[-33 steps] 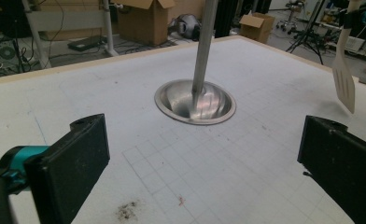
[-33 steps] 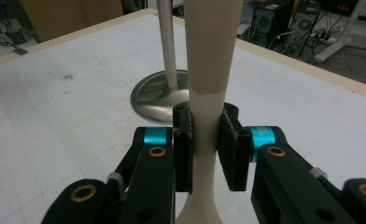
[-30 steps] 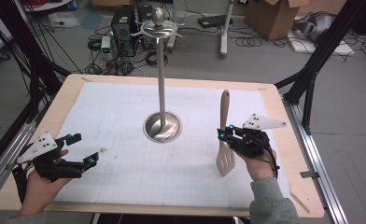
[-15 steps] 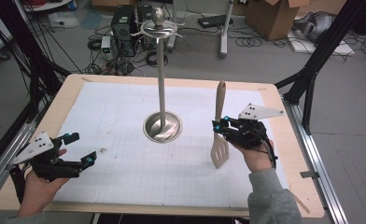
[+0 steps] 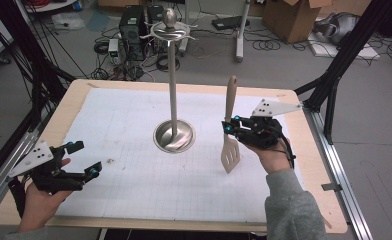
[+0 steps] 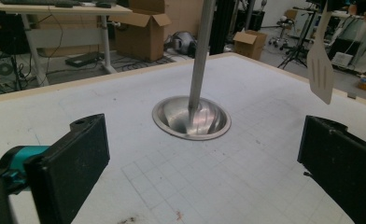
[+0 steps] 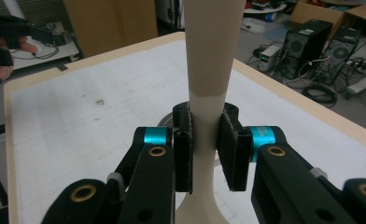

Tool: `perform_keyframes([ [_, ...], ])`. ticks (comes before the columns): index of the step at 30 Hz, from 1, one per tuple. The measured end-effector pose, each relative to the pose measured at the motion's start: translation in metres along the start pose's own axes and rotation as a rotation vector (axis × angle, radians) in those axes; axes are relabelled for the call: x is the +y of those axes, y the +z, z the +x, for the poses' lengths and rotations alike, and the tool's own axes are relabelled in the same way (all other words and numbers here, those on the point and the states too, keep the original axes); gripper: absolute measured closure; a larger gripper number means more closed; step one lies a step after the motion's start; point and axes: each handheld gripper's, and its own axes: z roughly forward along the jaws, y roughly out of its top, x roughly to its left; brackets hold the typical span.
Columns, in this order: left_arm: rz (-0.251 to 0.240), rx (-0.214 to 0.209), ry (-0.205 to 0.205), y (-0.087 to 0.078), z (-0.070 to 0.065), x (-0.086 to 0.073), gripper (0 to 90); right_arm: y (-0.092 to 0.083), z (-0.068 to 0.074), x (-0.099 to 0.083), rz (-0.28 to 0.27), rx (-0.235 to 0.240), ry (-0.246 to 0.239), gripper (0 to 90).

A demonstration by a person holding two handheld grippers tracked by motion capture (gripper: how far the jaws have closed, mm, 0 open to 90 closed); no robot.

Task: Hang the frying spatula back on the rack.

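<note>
- Right gripper [image 5: 230,126] at 3 o'clock of the table [image 5: 304,165], jaws pinched on the neck of the spatula [image 5: 229,131], just above the slotted blade.
- Spatula held off the paper, near upright, handle up, blade down; metal stand [image 5: 173,95] sits just to its 9 o'clock.
- Looks light, rigid, smooth plastic or wood; likely to pivot or slip in a narrow pinch.
- Neck grip seems sound: close to the blade, leaving the handle end free.
- Left gripper [image 5: 80,161] at 8 o'clock, jaws spread, holding nothing.
</note>
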Motion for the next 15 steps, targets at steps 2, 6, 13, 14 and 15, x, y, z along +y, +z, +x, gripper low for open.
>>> perform_keyframes([
  [2,-0.005,-0.004,0.001,0.000,0.000,0.000,2.5,0.001,-0.002,0.003,-0.002,0.014,-0.007,77.3],
  [6,-0.019,-0.017,0.005,-0.002,0.000,0.001,2.5,0.001,-0.006,0.011,-0.015,0.040,-0.016,77.3],
  [13,-0.018,-0.017,0.000,-0.001,0.000,0.000,2.5,0.004,-0.010,0.020,-0.007,0.049,-0.028,77.3],
  [14,-0.019,-0.015,-0.002,-0.001,0.000,0.000,2.6,0.005,-0.010,0.022,-0.006,0.052,-0.027,77.3],
  [15,-0.019,-0.014,-0.002,-0.001,0.000,0.000,2.6,0.005,-0.011,0.023,-0.007,0.052,-0.030,77.3],
])
